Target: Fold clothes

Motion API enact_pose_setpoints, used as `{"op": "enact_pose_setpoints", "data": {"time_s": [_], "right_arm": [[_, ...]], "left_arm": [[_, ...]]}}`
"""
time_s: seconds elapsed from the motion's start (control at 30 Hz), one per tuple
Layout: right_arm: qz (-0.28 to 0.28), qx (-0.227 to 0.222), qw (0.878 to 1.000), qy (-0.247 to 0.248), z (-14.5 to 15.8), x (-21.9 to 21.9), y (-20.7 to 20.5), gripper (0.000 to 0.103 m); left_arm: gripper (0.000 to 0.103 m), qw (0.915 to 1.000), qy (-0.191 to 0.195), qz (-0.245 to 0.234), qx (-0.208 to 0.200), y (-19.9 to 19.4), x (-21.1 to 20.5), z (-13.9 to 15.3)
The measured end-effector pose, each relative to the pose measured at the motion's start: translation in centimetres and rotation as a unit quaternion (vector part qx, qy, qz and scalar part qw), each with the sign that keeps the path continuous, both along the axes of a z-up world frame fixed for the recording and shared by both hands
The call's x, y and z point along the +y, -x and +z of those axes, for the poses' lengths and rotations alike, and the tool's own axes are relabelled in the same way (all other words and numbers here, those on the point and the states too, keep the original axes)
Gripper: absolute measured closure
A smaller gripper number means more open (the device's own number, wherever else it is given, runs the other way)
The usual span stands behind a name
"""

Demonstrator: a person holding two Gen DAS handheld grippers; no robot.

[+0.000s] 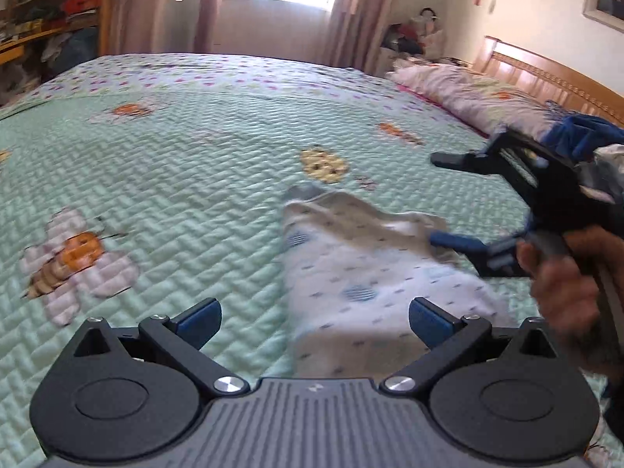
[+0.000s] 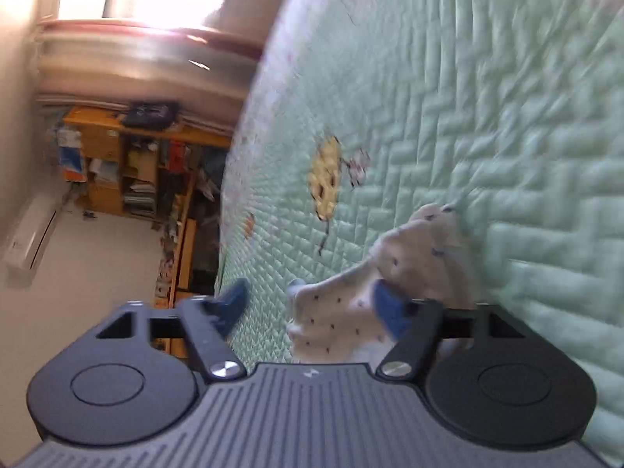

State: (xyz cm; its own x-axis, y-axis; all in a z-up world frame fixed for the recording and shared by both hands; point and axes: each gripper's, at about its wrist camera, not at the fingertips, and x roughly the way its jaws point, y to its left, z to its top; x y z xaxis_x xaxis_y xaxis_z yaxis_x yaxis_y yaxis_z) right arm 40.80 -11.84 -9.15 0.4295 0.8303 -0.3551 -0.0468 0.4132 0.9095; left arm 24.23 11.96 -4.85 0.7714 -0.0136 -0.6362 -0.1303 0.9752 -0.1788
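Both claws gape: right claw (image 1: 440, 201) rolled sideways over garment (image 1: 362, 273), left claw (image 1: 314, 321) angled down.

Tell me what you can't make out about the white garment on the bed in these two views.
- White garment: near end hidden behind the left gripper body, left wrist view.
- Its print: blurred in both views.
- Right gripper: one of its fingers covers the cloth, so contact is unclear.

Bed (image 1: 175, 163) covered by a mint-green quilted spread with bee and flower patches. One small white garment (image 1: 362, 273) with blue dots lies crumpled on the spread. Pale floral bedding (image 1: 468, 93) is heaped along the wooden headboard (image 1: 553, 78), with blue cloth (image 1: 581, 132) beside it.
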Motion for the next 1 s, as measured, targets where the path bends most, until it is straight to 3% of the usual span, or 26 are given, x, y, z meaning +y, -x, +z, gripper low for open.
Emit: {"op": "enact_pose_setpoints", "data": {"time_s": [0.1, 0.2, 0.33, 0.47, 0.53, 0.6, 0.63, 0.67, 0.73, 0.8, 0.9, 1.0], "right_arm": [[0.020, -0.019, 0.999, -0.019, 0.2, -2.2, 3.2, 0.013], [0.019, -0.051, 0.998, 0.029, 0.5, -3.7, 6.7, 0.013], [-0.014, -0.089, 0.991, 0.100, 1.8, -5.6, 10.7, 0.012], [0.004, -0.140, 0.988, 0.070, 3.6, -4.2, 13.0, 0.013], [0.036, -0.136, 0.987, 0.076, 3.8, -1.5, 12.8, 0.012], [0.038, -0.098, 0.987, 0.122, 2.1, -0.9, 11.8, 0.013], [0.024, -0.069, 0.986, 0.148, 1.2, -1.2, 11.7, 0.024], [0.005, -0.048, 0.987, 0.154, 1.0, -2.3, 12.3, 0.030], [-0.014, -0.052, 0.990, 0.129, 1.6, -4.1, 14.5, 0.026], [-0.026, -0.079, 0.983, 0.161, 4.0, -4.4, 16.9, 0.022], [-0.045, -0.110, 0.962, 0.246, 7.5, -4.1, 19.1, 0.017], [-0.048, -0.114, 0.947, 0.298, 9.5, -3.0, 19.3, 0.016]], "left_arm": [[0.001, 0.9992, -0.024, -0.026, 0.017, -0.9, -1.6, -0.8], [0.001, 0.9962, -0.036, -0.036, 0.071, -0.8, -2.2, -3.5], [0.001, 0.9969, -0.036, -0.031, 0.063, 1.4, -1.9, -3.7], [0.001, 0.9975, -0.021, -0.031, 0.060, 3.2, -1.8, -2.3], [0.001, 0.9971, -0.021, -0.030, 0.067, 3.9, -1.7, -1.9], [0.001, 0.9973, -0.021, -0.025, 0.066, 5.3, -1.0, -1.0], [0.001, 0.9975, -0.025, -0.024, 0.062, 6.2, -0.7, -0.5], [0.001, 0.9976, -0.030, -0.021, 0.059, 6.8, -0.5, 0.1], [0.001, 0.9974, -0.042, -0.012, 0.057, 7.7, 0.0, 1.2], [0.001, 0.9976, -0.041, -0.006, 0.056, 7.9, 0.3, 2.2], [0.001, 0.9978, -0.046, -0.009, 0.046, 8.1, -0.3, 4.0], [0.001, 0.9957, -0.069, -0.017, 0.059, 7.8, -1.5, 5.1]]}}
